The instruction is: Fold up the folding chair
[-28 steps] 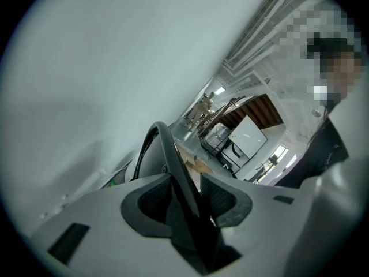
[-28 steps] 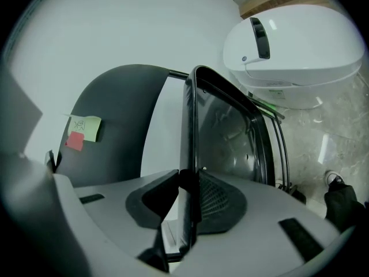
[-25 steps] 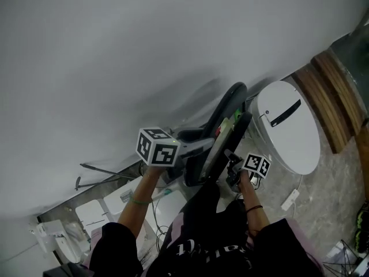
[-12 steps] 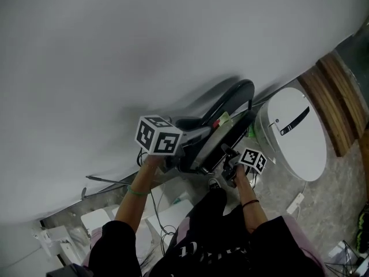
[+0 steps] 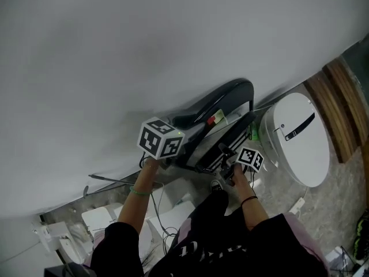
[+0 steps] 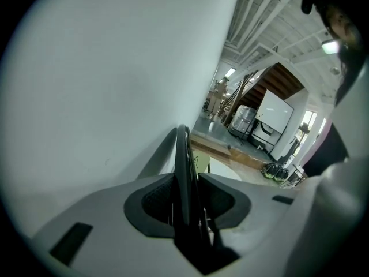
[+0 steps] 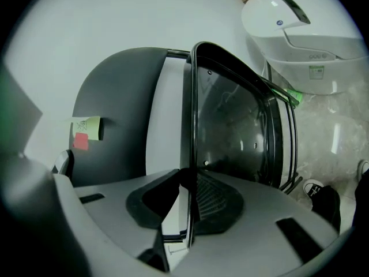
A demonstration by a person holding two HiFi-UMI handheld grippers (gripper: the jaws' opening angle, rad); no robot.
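Observation:
The black folding chair (image 5: 222,105) stands nearly flat along the white wall, seat close against the backrest. My left gripper (image 5: 183,149) holds the chair's near end. In the left gripper view my left gripper (image 6: 185,198) has just been closing, and its pads now sit against the chair's thin black edge (image 6: 183,149). My right gripper (image 5: 229,156) is lower and to the right. In the right gripper view my right gripper (image 7: 187,203) is shut on the seat's thin rim (image 7: 192,126). The grey backrest (image 7: 115,108) with a yellow and a red sticker lies beyond.
A white oval appliance (image 5: 300,137) stands right of the chair, close to it (image 7: 294,22). Wooden boards (image 5: 340,91) lean further right. White boxes and cables (image 5: 98,218) lie on the floor at the lower left. The person's shoe (image 5: 216,184) is under the chair.
The chair has swung from fairly upright to lying flatter along the wall, its seat closer to the backrest. Both grippers moved with it and kept their hold.

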